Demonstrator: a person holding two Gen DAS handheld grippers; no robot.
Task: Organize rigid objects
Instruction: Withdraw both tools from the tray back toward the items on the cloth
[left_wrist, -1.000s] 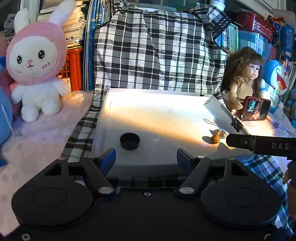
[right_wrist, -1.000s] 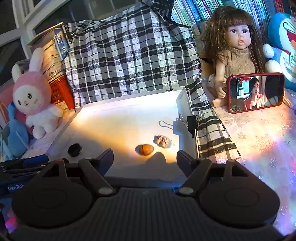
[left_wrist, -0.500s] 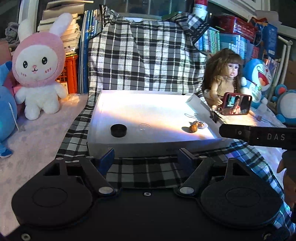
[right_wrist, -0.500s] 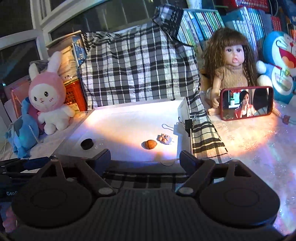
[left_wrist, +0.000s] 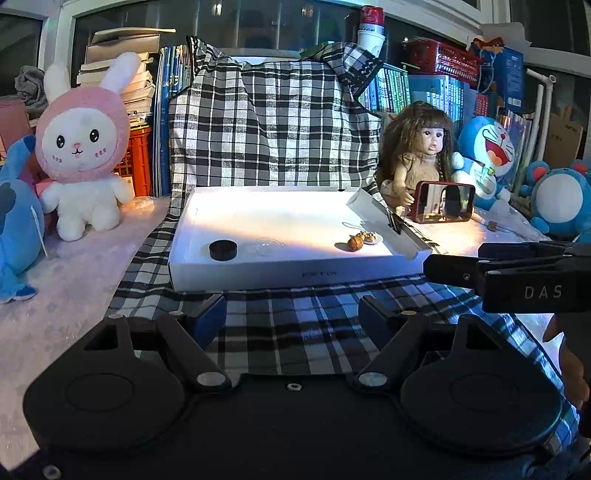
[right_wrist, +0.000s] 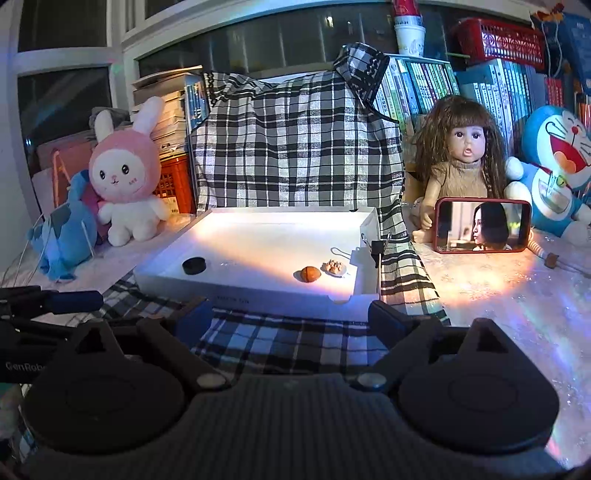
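I had pulled both tongs, left (left_wrist: 291, 310) and right (right_wrist: 290, 314), back from the white tray (left_wrist: 258, 273), both open and empty, leaving the black cap (left_wrist: 222, 250) center-left and nut (left_wrist: 355, 243) center-right inside, so sorting looked unstarted or paused.

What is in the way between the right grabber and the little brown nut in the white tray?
Only the tray's low front wall. The right gripper hangs open before it, and the nut lies just beyond, with bare tray floor around it.
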